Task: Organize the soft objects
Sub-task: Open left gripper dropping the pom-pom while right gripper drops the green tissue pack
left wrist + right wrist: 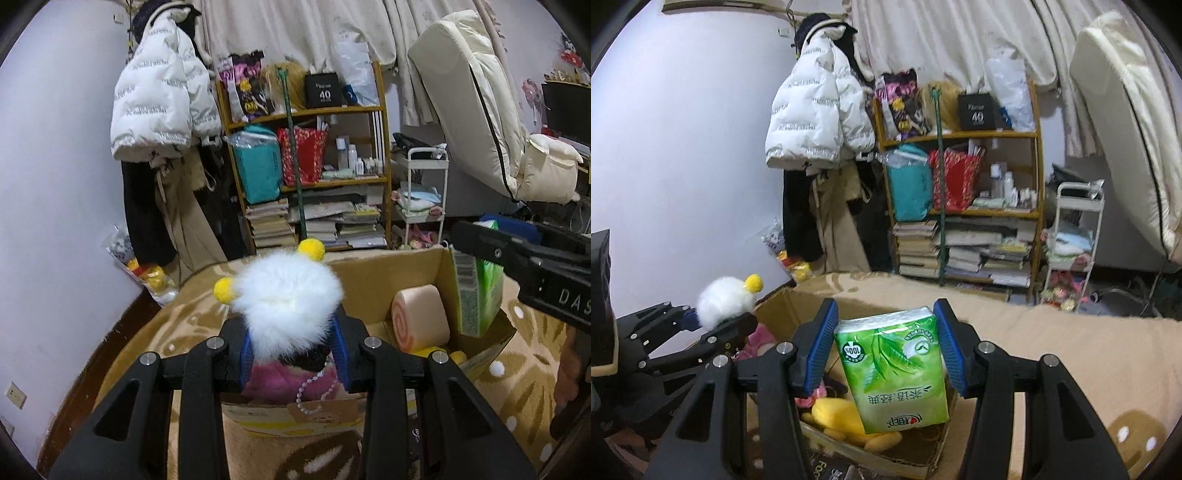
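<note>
My left gripper [294, 343] is shut on a fluffy white plush toy [288, 299] with yellow pom-poms, a pink body and a bead necklace, held over the near edge of an open cardboard box [373, 275]. The toy also shows in the right wrist view [724, 301]. My right gripper [888, 339] is shut on a green tissue pack [897, 373] and holds it above the box [775, 306]. In the box lie a peach roll-cake cushion [421, 317], a yellow plush [842, 417] and pink soft items.
The box rests on a beige patterned blanket [1052, 350]. Behind stand a wooden shelf [306, 173] with books and bags, hanging coats [162, 99], a white trolley [1071, 243] and a propped cream mattress [476, 103].
</note>
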`<control>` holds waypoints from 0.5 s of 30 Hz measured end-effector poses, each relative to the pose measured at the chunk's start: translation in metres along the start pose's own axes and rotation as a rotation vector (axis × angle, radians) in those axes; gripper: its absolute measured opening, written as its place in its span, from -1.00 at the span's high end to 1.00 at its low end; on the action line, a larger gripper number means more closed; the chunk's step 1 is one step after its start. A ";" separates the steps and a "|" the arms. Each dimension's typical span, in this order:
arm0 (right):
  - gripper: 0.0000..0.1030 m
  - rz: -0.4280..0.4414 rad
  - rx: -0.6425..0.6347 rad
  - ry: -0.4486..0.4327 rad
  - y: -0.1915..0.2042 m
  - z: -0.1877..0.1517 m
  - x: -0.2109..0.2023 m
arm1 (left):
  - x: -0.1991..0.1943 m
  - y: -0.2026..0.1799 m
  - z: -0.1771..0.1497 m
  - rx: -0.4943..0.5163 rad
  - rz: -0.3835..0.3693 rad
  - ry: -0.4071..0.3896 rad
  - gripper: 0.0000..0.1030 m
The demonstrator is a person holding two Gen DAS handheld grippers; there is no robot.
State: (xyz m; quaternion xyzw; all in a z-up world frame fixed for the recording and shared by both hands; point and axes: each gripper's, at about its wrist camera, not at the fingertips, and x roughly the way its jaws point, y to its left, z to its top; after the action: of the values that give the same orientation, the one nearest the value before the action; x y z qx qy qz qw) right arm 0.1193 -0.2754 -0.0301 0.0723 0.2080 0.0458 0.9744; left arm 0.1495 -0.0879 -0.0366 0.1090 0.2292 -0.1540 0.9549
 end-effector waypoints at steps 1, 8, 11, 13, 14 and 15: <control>-0.09 0.006 0.004 0.011 -0.001 -0.002 0.002 | 0.002 0.001 -0.001 -0.006 -0.005 0.012 0.32; -0.10 0.014 0.064 0.072 -0.009 -0.009 0.012 | 0.009 0.007 -0.007 -0.036 -0.026 0.054 -0.17; -0.14 0.009 0.085 0.084 -0.011 -0.010 0.013 | 0.002 0.006 -0.006 -0.028 -0.023 0.029 -0.26; -0.34 0.014 0.089 0.092 -0.011 -0.009 0.013 | 0.002 0.007 -0.007 -0.035 -0.022 0.049 -0.27; -0.39 0.015 0.086 0.098 -0.011 -0.009 0.012 | 0.001 0.007 -0.007 -0.038 -0.020 0.055 -0.27; -0.40 0.016 0.082 0.100 -0.010 -0.009 0.011 | -0.001 0.008 -0.008 -0.039 -0.017 0.058 -0.27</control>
State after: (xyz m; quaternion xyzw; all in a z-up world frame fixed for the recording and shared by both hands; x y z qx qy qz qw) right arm 0.1263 -0.2827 -0.0443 0.1113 0.2575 0.0484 0.9586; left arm 0.1482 -0.0784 -0.0416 0.0929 0.2607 -0.1544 0.9485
